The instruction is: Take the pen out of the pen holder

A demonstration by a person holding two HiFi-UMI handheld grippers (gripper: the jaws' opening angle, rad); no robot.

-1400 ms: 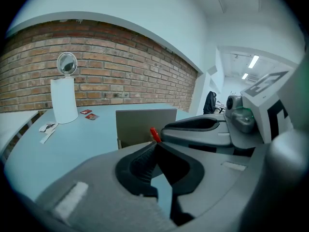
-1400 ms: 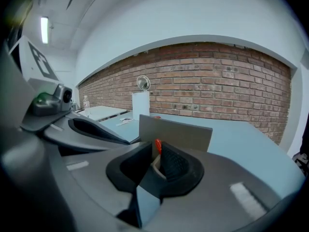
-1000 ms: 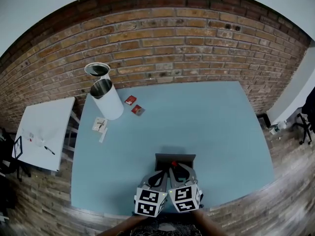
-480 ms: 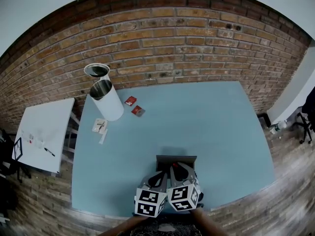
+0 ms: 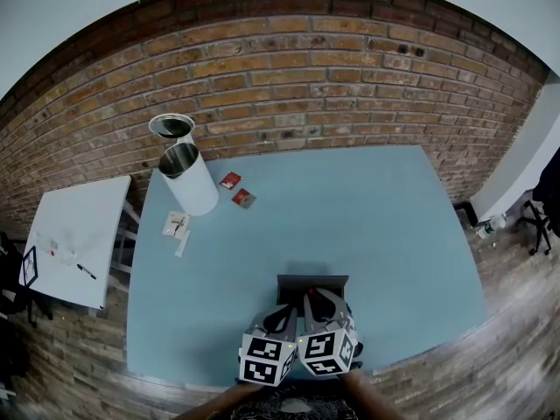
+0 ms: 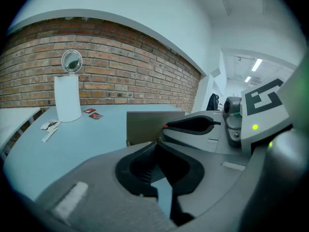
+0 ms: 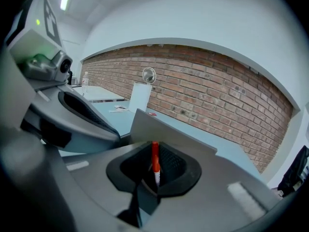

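Note:
A dark grey box-shaped pen holder (image 5: 311,281) stands near the front edge of the light blue table (image 5: 367,217). My right gripper (image 5: 313,298) is over it, shut on a pen (image 7: 155,164) with a red cap and white body that stands upright between the jaws (image 7: 154,175). The pen's red tip (image 6: 166,126) also shows in the left gripper view. My left gripper (image 5: 287,310) sits right beside the right one. Its jaws (image 6: 155,143) are closed at the holder's near wall (image 6: 145,124), apparently pinching it. The holder's inside is hidden.
A white cylinder (image 5: 191,180) and a round mirror-like object (image 5: 172,126) stand at the table's far left by the brick wall. Two red packets (image 5: 237,189) and paper scraps (image 5: 177,226) lie near them. A white side table (image 5: 74,234) stands to the left.
The right gripper has shifted slightly toward the front edge with the pen in it. The left gripper and the holder stay put.

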